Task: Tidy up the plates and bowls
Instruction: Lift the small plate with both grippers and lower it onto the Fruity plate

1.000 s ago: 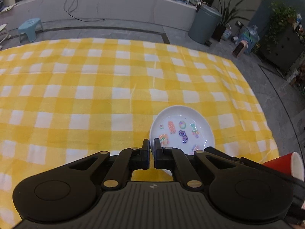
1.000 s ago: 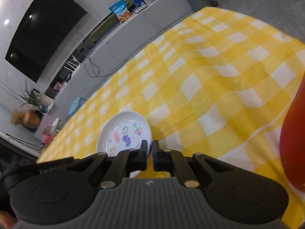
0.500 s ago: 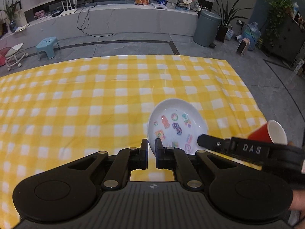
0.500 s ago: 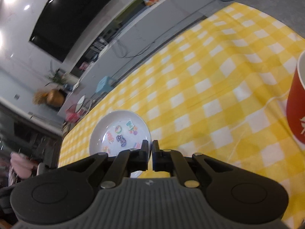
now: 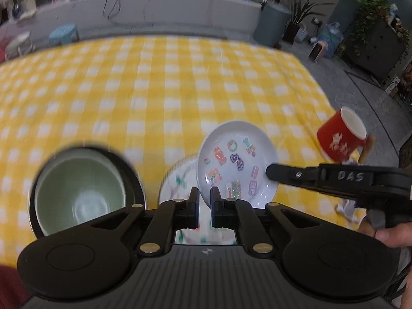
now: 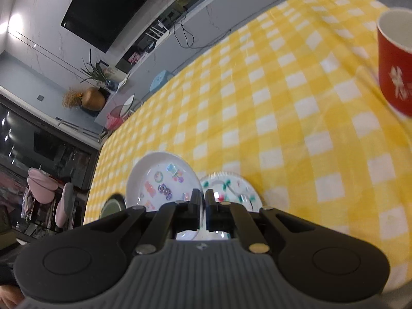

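A white plate with coloured stickers (image 5: 235, 159) is held tilted above the yellow checked tablecloth (image 5: 159, 82). My left gripper (image 5: 204, 195) is shut on its near rim. My right gripper (image 6: 202, 198) is shut on its opposite rim; its finger shows in the left wrist view (image 5: 291, 176). The sticker plate also shows in the right wrist view (image 6: 162, 182). Below it lies a second white plate with a green and red pattern (image 5: 180, 180), also in the right wrist view (image 6: 231, 188). A green bowl with a dark outside (image 5: 79, 188) sits to the left on the cloth.
A red cup with a white inside (image 5: 342, 136) stands near the table's right edge, also in the right wrist view (image 6: 396, 61). Beyond the table are a grey bin (image 5: 270, 23), a blue stool (image 5: 64, 32) and a long low counter.
Both grippers have lifted the sticker plate and pulled back. The green bowl and the patterned plate have come into view beneath and beside it.
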`<act>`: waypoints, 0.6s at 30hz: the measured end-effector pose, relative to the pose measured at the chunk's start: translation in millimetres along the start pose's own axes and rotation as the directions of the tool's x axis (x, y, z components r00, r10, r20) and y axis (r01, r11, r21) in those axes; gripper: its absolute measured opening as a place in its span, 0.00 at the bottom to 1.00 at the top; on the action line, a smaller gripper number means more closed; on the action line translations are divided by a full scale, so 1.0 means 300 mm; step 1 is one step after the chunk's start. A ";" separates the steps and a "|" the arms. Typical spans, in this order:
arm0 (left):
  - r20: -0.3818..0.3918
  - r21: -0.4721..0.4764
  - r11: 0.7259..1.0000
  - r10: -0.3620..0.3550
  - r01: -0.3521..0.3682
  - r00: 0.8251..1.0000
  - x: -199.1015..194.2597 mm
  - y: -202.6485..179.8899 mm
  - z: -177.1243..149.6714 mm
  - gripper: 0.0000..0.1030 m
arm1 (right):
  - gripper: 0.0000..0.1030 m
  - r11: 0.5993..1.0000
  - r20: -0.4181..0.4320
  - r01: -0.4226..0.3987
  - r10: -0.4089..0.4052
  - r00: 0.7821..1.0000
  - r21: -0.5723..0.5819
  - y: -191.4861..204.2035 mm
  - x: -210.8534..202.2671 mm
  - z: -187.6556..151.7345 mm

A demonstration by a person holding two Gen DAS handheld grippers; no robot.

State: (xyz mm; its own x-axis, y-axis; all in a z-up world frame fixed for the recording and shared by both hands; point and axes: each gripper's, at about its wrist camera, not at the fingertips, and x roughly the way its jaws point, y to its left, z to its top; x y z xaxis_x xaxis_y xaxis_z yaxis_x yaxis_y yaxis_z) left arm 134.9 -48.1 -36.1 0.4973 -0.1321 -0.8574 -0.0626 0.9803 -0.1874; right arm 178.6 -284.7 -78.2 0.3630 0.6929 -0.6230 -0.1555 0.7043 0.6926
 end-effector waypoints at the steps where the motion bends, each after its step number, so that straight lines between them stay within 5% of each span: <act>1: -0.006 -0.021 1.000 -0.006 0.006 1.000 0.009 0.009 -0.015 0.09 | 0.01 1.000 -0.010 -0.002 0.002 1.000 0.002 -0.007 0.000 -0.013; 18: -0.090 -0.051 0.998 0.027 -0.032 0.996 0.149 0.020 -0.134 0.16 | 0.04 0.993 -0.081 0.111 -0.113 0.990 -0.037 -0.050 0.111 -0.059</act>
State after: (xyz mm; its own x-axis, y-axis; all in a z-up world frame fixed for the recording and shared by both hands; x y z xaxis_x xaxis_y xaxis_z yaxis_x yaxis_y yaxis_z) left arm 122.1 -54.1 -94.7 0.4155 -0.1179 -0.9019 -0.1225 0.9753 -0.1839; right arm 176.8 -269.6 -115.7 0.3029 0.6188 -0.7248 -0.1482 0.7819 0.6056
